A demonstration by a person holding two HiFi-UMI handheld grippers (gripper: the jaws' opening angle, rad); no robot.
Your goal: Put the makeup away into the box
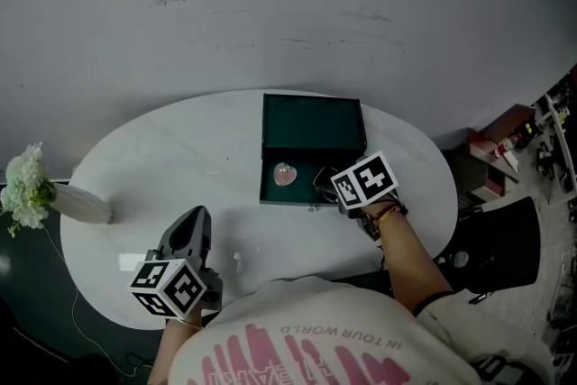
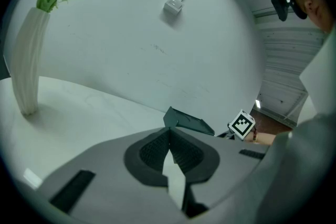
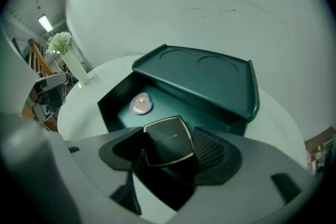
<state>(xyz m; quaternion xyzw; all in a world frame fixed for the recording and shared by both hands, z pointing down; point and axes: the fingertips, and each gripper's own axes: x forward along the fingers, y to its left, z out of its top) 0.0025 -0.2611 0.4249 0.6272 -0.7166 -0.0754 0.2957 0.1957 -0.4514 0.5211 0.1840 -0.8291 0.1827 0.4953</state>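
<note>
A dark green box (image 1: pixel 268 194) stands open at the middle back of the white oval table (image 1: pixel 135 158), its lid (image 3: pixel 210 68) tilted up behind. A pink heart-shaped compact (image 1: pixel 285 173) lies inside at the left, also seen in the right gripper view as the heart compact (image 3: pixel 140 104). My right gripper (image 3: pixel 170 147) is shut on a square black compact with a gold rim (image 3: pixel 168 140), angled down over the box's front right part. My left gripper (image 1: pixel 191 225) hovers over the table's front left, jaws together with nothing between them (image 2: pixel 169 144).
A white ribbed vase (image 1: pixel 81 205) with pale flowers (image 1: pixel 25 187) lies at the table's left edge. A small white scrap (image 1: pixel 237 261) rests near the front edge. Shelving and clutter (image 1: pixel 541 140) stand on the floor to the right.
</note>
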